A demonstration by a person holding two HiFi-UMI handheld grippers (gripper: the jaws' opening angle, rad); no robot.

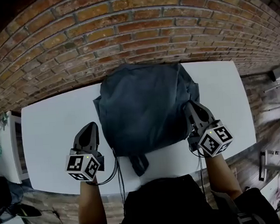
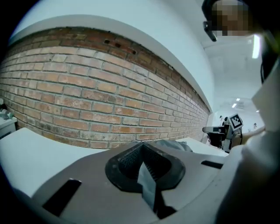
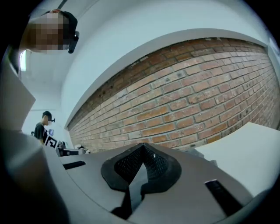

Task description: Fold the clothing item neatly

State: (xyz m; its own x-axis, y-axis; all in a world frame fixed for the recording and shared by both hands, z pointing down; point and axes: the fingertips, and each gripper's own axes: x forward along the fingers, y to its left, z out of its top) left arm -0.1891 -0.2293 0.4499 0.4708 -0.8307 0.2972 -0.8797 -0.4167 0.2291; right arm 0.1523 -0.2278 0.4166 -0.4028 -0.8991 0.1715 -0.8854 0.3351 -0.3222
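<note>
Your left gripper [image 1: 89,129] and right gripper [image 1: 192,108] each have their jaws pinching the garment [image 1: 144,104]. It lies bunched near the surface [image 1: 51,139] far edge, so I judge nearly all folding remains.

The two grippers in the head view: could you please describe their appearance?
The left gripper and right gripper each have dark grey tapered jaws, a cube of black-and-white square markers, and trailing black cables. The forearms are unsleeved; the top is black.

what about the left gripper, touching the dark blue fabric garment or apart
Touching. In its own view the left gripper pinches a strip of the garment.
</note>
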